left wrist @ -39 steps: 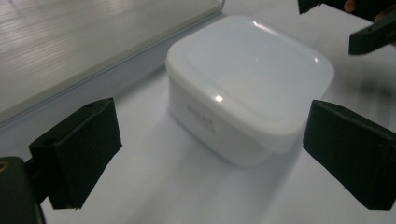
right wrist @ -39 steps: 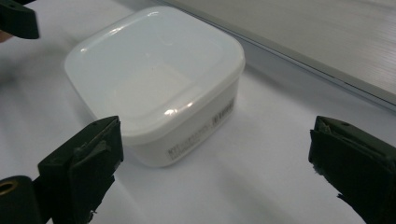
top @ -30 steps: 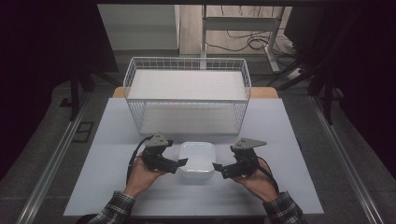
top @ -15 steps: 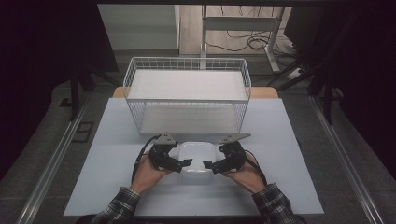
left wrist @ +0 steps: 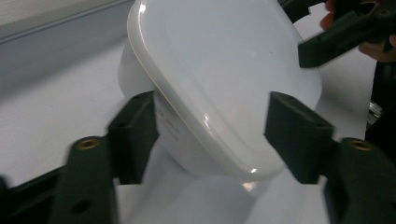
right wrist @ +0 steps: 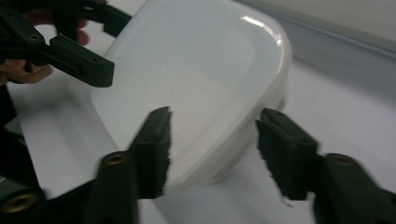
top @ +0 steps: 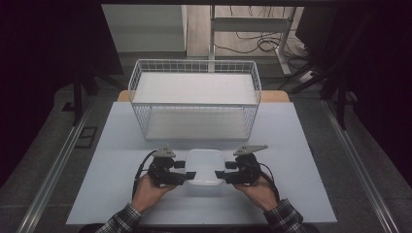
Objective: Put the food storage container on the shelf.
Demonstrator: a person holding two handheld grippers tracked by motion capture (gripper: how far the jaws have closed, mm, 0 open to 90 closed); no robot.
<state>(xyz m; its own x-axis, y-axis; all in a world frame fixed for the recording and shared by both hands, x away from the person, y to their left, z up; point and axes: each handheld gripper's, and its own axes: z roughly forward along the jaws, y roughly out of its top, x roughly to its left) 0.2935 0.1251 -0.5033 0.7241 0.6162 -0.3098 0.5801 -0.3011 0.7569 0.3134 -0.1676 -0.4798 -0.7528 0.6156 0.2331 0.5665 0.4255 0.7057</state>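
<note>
High view: one container (top: 205,166), two claws, seemingly open.

We note plaid sleeves (top: 121,221), black left gripper (top: 182,171) and right gripper (top: 222,174) with brass screw inserts, grey triangular plates, black trailing cables.

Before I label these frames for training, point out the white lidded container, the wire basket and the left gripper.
White lidded container (top: 205,165), high view, middle of its lid.
Wire basket (top: 194,63), high view, far top rim.
Left gripper (left wrist: 210,133), left gripper view, midway between its fingers.
</note>
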